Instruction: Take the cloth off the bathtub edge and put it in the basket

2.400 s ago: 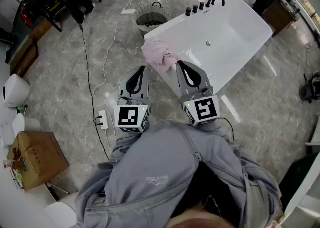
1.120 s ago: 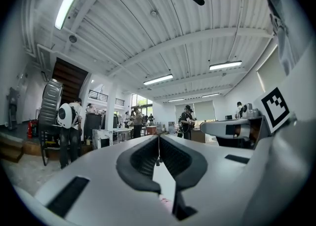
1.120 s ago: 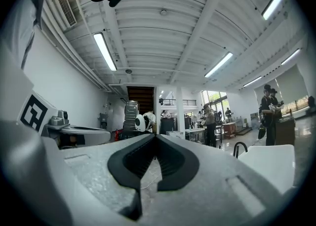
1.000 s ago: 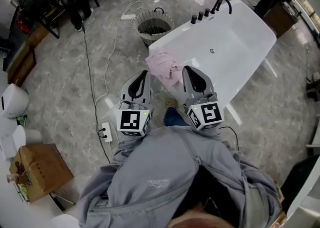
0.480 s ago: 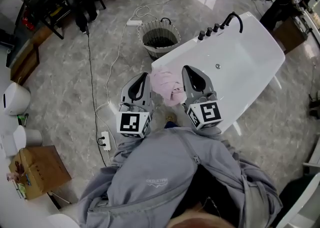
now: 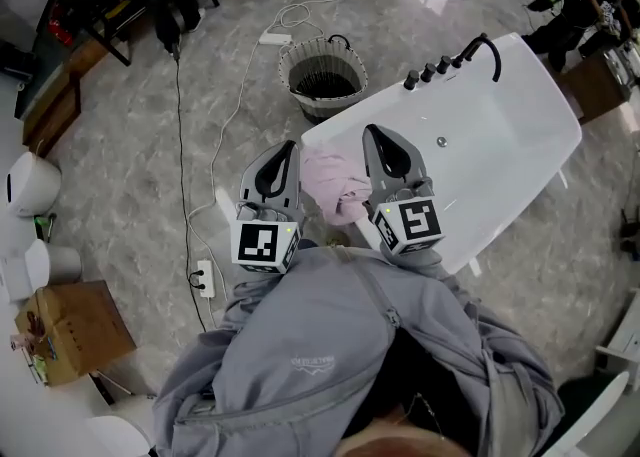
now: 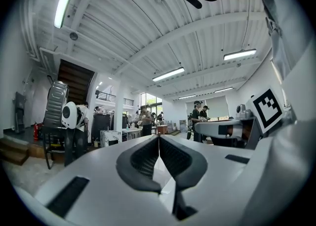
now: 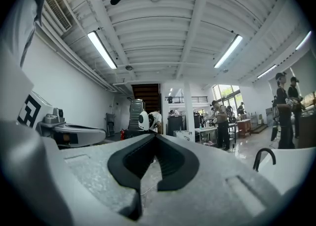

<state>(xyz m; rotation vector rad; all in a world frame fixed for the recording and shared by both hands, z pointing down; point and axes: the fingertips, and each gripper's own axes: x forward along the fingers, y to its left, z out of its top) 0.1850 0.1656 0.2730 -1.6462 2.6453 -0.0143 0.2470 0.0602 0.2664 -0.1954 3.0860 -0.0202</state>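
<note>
A pink cloth (image 6: 334,185) lies bunched on the near corner of the white bathtub (image 6: 480,155). A round wire basket (image 6: 322,65) stands on the floor beyond that corner. In the head view both grippers are held close to the person's chest, one on each side of the cloth and above it. The left gripper (image 6: 288,144) is shut and empty, as the left gripper view (image 7: 159,136) confirms. The right gripper (image 6: 370,131) is also shut with nothing in it, its jaws meeting in the right gripper view (image 8: 155,136). Both gripper views point up at the ceiling.
A black faucet (image 6: 487,45) and knobs sit on the tub's far rim. A cable and power strip (image 6: 203,278) run over the grey floor at left. A cardboard box (image 6: 65,330) and white containers (image 6: 30,185) stand far left. People stand at desks in the background.
The person has stepped closer to the tub. The cloth and tub corner now sit between the two grippers, and the basket has come nearer. Both grippers stay shut.
</note>
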